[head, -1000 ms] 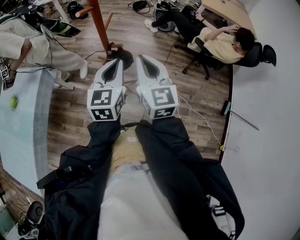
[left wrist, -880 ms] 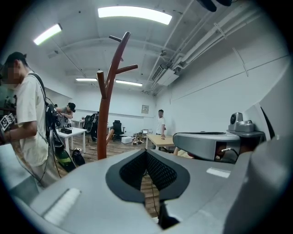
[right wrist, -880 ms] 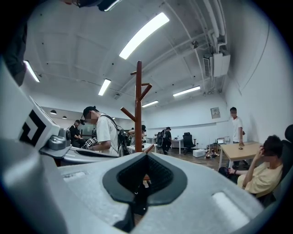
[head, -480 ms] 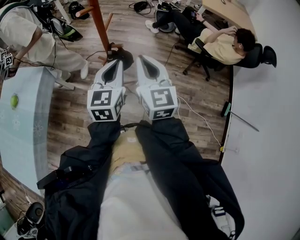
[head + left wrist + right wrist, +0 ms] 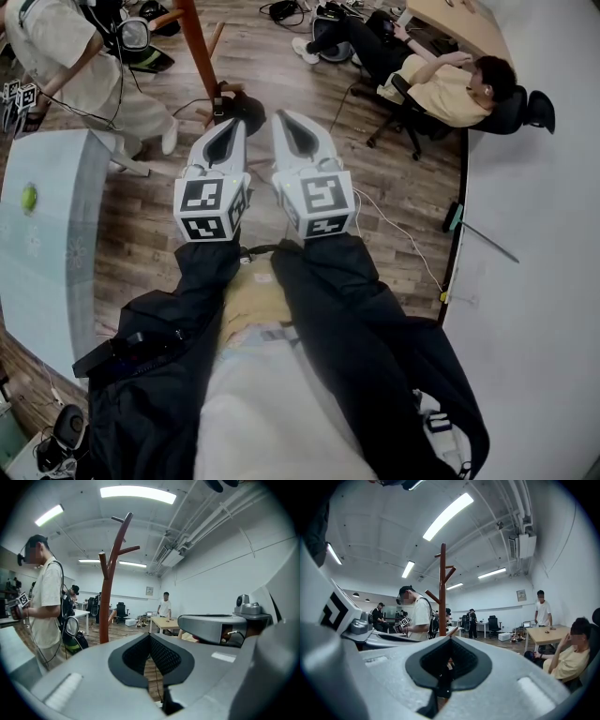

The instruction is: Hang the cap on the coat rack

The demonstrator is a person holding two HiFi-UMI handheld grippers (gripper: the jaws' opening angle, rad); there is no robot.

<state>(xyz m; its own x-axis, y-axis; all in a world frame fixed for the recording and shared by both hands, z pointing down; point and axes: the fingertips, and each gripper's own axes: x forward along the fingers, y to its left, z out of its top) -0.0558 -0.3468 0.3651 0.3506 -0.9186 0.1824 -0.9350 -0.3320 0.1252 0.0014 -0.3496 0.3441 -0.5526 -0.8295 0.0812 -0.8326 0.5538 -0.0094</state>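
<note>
The left gripper (image 5: 150,637) was closed and empty. Its two black pads met tip to tip, and only floorboards and a cable showed through the hollow behind them. The right gripper (image 5: 449,641) was closed as well. A thin dark shape with a pale speck showed in the slit below its pads, too small to name. Both grippers were held side by side, nearly touching, in front of the person's dark jacket (image 5: 328,309), with their jaws pointing out over the wood floor (image 5: 309,187).

The coat rack (image 5: 198,47), a red-brown post with short upturned branches, stood on that floor ahead of the jaws, off the far corner of the glass table (image 5: 52,253). A dark rounded thing (image 5: 246,111) lay on the floor at the rack's foot, just past the jaw tips. Whether it was the cap could not be told.

A small green object (image 5: 29,198) sat near the table's left edge. A person in a pale shirt (image 5: 70,56) stood beyond the table's far corner, beside the rack. Another person in a yellow shirt (image 5: 445,94) sat in a black office chair (image 5: 511,108) toward the floor's far right edge.
</note>
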